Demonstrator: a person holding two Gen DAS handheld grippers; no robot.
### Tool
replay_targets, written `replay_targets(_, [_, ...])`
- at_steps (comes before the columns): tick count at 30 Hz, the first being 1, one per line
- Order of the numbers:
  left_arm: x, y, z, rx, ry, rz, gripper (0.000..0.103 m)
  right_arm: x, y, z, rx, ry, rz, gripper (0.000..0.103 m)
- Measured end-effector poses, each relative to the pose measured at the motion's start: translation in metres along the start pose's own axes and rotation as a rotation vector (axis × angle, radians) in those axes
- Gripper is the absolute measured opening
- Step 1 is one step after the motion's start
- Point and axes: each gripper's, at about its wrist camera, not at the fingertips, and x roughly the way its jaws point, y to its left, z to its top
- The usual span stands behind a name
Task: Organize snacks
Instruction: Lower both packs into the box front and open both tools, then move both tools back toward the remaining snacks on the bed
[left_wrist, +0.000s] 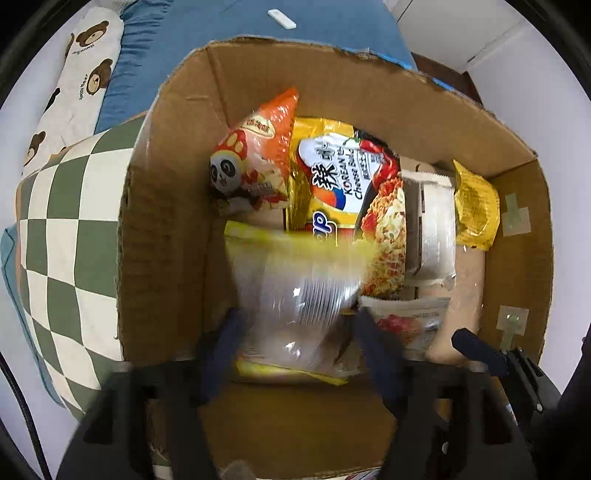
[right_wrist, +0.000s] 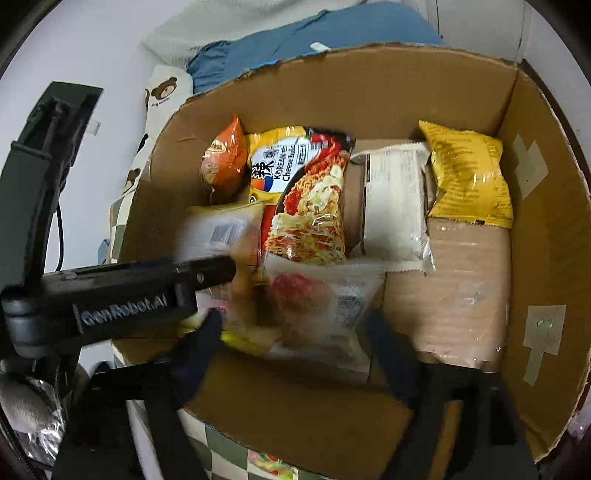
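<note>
A cardboard box (left_wrist: 166, 229) holds snack packets. My left gripper (left_wrist: 295, 325) is open over a clear, yellow-edged packet (left_wrist: 295, 288), which is blurred between its fingers. My right gripper (right_wrist: 295, 332) is open over a clear packet with red print (right_wrist: 317, 295). An orange panda bag (left_wrist: 255, 158), a Korean cheese noodle pack (left_wrist: 354, 192), a white packet (left_wrist: 436, 229) and a yellow packet (left_wrist: 476, 206) lie in a row at the back. In the right wrist view they are the orange bag (right_wrist: 223, 158), noodles (right_wrist: 306, 195), white packet (right_wrist: 395, 206) and yellow packet (right_wrist: 469, 177). The left gripper's body (right_wrist: 122, 295) shows there.
The box (right_wrist: 546, 229) sits on a green and white checkered cushion (left_wrist: 70, 229). A blue blanket (left_wrist: 221, 33) and a bear-print pillow (left_wrist: 77, 81) lie behind it. Bare box floor (right_wrist: 465, 288) shows at the right.
</note>
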Motion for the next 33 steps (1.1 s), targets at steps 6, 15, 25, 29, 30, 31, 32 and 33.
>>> replay_targets(6, [-0.009, 0.001, -0.004, 0.005, -0.041, 0.018, 0.088, -0.003, -0.007, 0.0, 0.007, 0.014, -0.052, 0.097])
replay_targets(15, [-0.024, 0.002, -0.027, 0.011, -0.121, 0.058, 0.088, -0.027, -0.018, -0.008, 0.005, -0.039, -0.186, 0.097])
replay_targets(25, [-0.061, -0.001, -0.069, 0.026, -0.302, 0.078, 0.088, -0.073, -0.015, -0.03, -0.017, -0.148, -0.247, 0.097])
replay_targets(29, [-0.076, -0.003, -0.088, 0.036, -0.36, 0.083, 0.088, -0.09, -0.008, -0.043, -0.035, -0.199, -0.266, 0.097])
replay_targets(30, [-0.08, -0.004, -0.093, 0.041, -0.377, 0.088, 0.088, -0.096, -0.006, -0.047, -0.042, -0.214, -0.273, 0.097])
replay_targets(31, [-0.085, -0.005, -0.098, 0.047, -0.395, 0.094, 0.088, -0.101, -0.004, -0.05, -0.049, -0.227, -0.278, 0.097])
replay_targets(32, [-0.091, -0.006, -0.104, 0.051, -0.417, 0.093, 0.088, -0.104, -0.002, -0.053, -0.055, -0.239, -0.284, 0.097])
replay_targets(33, [-0.096, -0.006, -0.11, 0.051, -0.436, 0.092, 0.088, -0.11, 0.0, -0.057, -0.062, -0.254, -0.287, 0.097])
